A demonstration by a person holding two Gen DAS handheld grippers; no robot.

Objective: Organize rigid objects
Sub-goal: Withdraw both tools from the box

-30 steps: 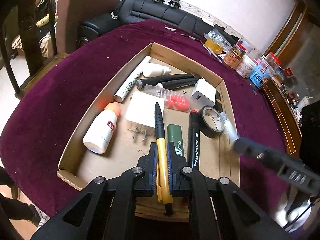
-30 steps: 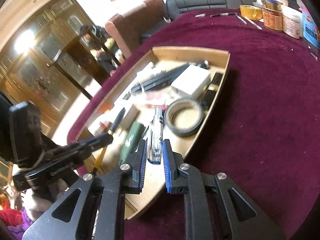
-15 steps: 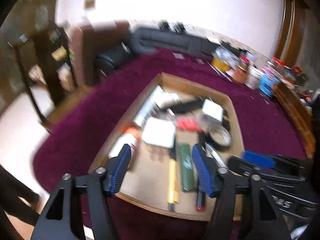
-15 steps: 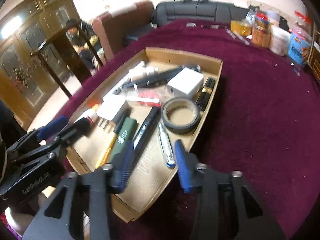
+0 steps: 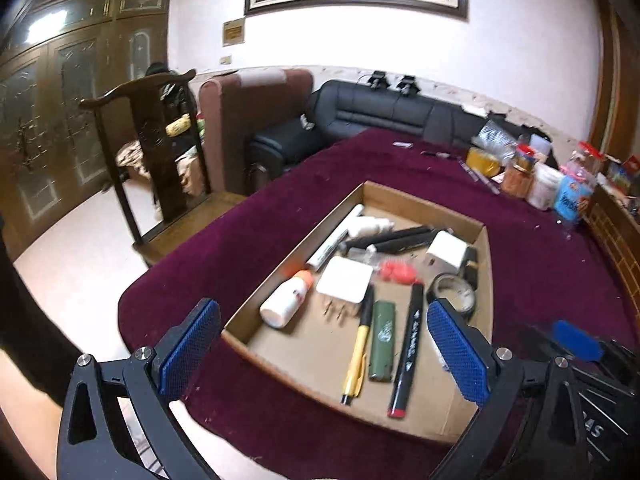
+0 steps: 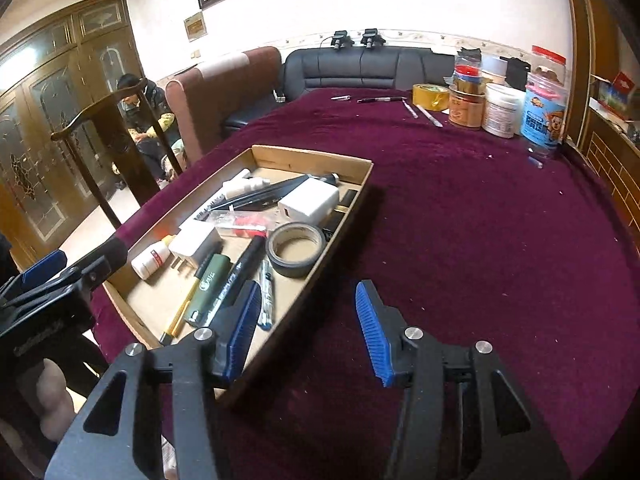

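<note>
My left hand-held gripper [image 5: 322, 350] hangs above the near end of the cardboard tray [image 5: 422, 204], its blue pads spread wide and nothing between them; its jaws have just been opening. In its view the tray lies on the maroon-covered desk [image 5: 540, 280], running from 6 toward 12 o'clock. Side by side at the near end lie the yellow pen [image 5: 356, 354], the green lighter [image 5: 382, 340] and the black marker [image 5: 408, 350]; at 11 o'clock of them lie a white bottle [image 5: 286, 298] and a white charger [image 5: 346, 284], and at 2 o'clock a roll of black tape [image 5: 456, 292]. My right hand-held gripper [image 6: 308, 326] stands partly spread and empty over the tray's right wall, its left pad above the tray, its right pad above the cloth. A clear blue pen [image 6: 266, 290] lies just beside the left pad.
</note>
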